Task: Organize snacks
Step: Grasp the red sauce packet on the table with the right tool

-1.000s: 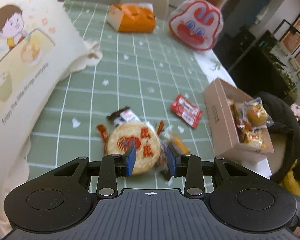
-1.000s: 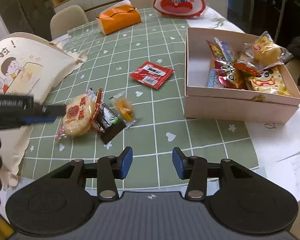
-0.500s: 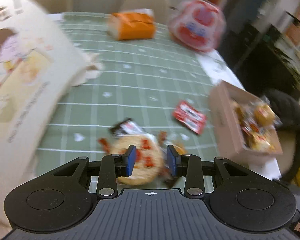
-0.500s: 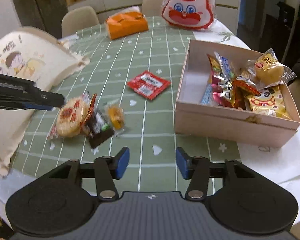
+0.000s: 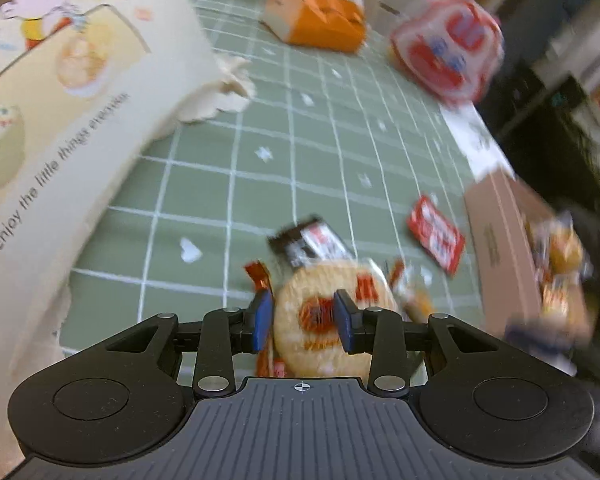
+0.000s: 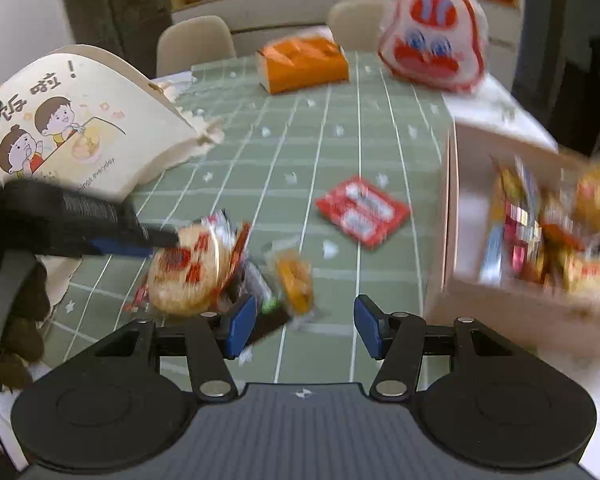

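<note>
A round rice cracker packet (image 5: 332, 312) lies on the green checked tablecloth (image 5: 260, 184), with a dark snack packet (image 5: 312, 240) and a small orange snack (image 6: 296, 280) beside it. My left gripper (image 5: 302, 320) is open, its blue fingertips straddling the cracker's near edge; it shows in the right wrist view (image 6: 140, 240) touching the cracker (image 6: 184, 272). A red packet (image 6: 362, 210) lies further right. My right gripper (image 6: 302, 324) is open and empty, just over the dark packet and orange snack. The pink box (image 6: 456, 240) holds several snacks.
A cream cartoon tote bag (image 5: 60, 120) lies at the left. An orange tissue box (image 6: 304, 64) and a rabbit-face bag (image 6: 432, 36) stand at the far end. Chairs (image 6: 196, 40) stand behind the table. The table edge runs right of the box.
My left gripper has moved forward and down over the rice cracker. My right gripper has moved left and forward toward the snack pile, opening wider.
</note>
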The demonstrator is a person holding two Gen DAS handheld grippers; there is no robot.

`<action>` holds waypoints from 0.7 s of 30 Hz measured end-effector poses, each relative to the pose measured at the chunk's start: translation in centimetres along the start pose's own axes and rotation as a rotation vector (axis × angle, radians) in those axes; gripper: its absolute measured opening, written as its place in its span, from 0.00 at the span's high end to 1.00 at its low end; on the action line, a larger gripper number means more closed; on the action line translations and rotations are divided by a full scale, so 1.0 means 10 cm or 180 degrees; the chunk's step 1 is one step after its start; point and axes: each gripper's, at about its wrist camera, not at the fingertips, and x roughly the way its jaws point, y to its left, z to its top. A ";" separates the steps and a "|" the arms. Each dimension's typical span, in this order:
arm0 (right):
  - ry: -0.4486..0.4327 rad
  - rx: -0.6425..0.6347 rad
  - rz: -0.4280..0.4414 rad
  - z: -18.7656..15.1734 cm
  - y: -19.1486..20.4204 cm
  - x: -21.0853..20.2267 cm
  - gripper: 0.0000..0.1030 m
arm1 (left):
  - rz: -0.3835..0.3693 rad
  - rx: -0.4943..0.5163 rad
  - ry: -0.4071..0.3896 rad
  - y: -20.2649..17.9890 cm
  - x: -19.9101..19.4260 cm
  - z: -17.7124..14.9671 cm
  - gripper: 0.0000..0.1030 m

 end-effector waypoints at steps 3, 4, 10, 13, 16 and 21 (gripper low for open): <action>0.0006 -0.0089 -0.0115 0.28 -0.05 0.14 0.46 | -0.0064 0.0278 0.0108 -0.08 -0.08 -0.18 0.62; 0.0019 -0.0120 -0.0097 0.38 -0.07 0.22 0.43 | -0.0053 0.0388 0.0143 -0.09 -0.10 -0.22 0.62; 0.0251 -0.0443 -0.0279 0.93 -0.06 0.97 0.42 | -0.0177 0.0459 0.0086 0.03 -0.31 -0.20 0.63; 0.0451 -0.0366 -0.0350 1.12 -0.13 1.33 0.42 | -0.0448 0.0169 0.0045 0.15 -0.39 -0.09 0.63; 0.0673 -0.0177 -0.0343 1.12 -0.23 1.54 0.42 | -0.0693 0.0136 0.0183 0.16 -0.40 -0.07 0.63; 0.0741 0.0041 -0.0051 0.85 -0.17 1.28 0.53 | -0.0804 0.0391 0.0500 -0.02 -0.29 -0.17 0.63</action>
